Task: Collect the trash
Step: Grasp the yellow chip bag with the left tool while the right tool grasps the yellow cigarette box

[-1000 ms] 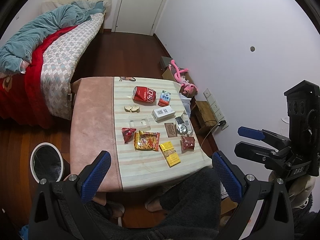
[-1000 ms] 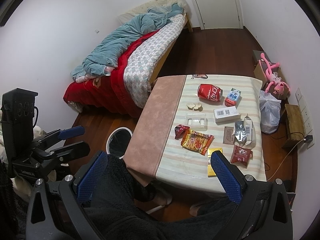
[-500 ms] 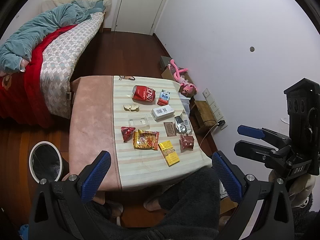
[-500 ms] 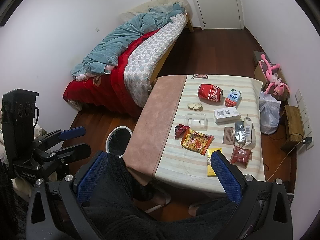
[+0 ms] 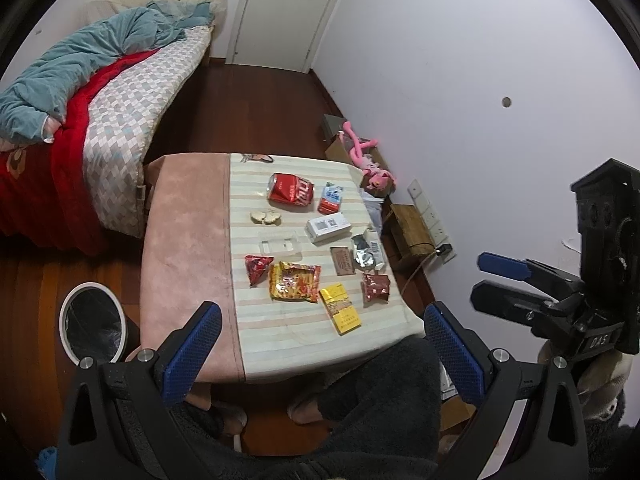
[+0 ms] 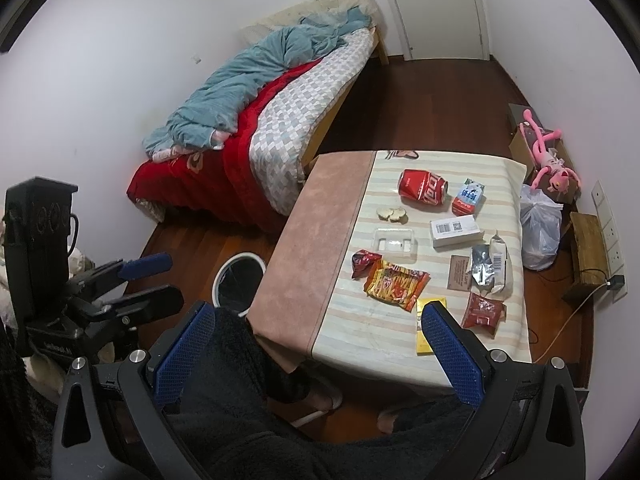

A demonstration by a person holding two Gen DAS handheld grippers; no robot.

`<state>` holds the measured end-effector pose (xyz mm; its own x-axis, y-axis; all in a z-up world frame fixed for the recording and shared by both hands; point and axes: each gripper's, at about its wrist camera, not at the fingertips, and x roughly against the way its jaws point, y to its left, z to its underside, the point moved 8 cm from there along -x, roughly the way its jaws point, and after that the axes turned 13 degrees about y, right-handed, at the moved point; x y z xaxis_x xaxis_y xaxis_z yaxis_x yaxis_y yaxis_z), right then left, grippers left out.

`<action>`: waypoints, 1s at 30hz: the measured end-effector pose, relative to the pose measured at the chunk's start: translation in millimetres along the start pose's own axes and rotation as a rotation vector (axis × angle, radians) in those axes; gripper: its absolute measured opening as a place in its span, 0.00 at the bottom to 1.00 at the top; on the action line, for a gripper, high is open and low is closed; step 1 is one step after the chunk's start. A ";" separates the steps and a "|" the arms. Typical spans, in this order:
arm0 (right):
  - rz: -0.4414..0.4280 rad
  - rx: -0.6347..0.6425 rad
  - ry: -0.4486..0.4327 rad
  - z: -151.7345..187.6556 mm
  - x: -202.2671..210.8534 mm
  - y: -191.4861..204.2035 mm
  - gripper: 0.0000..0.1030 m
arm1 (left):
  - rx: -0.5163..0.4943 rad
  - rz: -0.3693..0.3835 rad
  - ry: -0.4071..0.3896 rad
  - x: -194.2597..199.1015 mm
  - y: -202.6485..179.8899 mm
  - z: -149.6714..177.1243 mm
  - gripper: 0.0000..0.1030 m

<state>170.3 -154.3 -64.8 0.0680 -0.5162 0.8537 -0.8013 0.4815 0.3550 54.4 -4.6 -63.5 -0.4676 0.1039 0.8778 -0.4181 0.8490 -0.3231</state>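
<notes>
Crinkly foil wrappers (image 5: 295, 287) and dented red can (image 5: 291, 191) on striped tablecloth (image 5: 280, 322)

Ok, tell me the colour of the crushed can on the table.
Red with white lettering: the can, clearest in the right wrist view.

The table (image 5: 188, 240) stands beside the bed (image 5: 120, 128), with the bin (image 5: 93, 328) on the floor at its near left corner. Wrappers (image 5: 295, 282) lie nearest on it, the can (image 5: 291, 191) and carton (image 5: 330, 198) at the far end.
</notes>
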 end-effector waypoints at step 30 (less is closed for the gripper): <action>0.408 -0.359 0.329 50.3 -308.7 -209.9 0.60 | 0.173 -0.097 0.314 -318.6 101.9 -7.4 0.82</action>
<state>287.6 -131.6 -422.0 0.0241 -0.0239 0.9994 -0.5561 0.8304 0.0333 166.5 52.7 -373.5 -0.1691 0.2041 0.9642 -0.5863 0.7655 -0.2649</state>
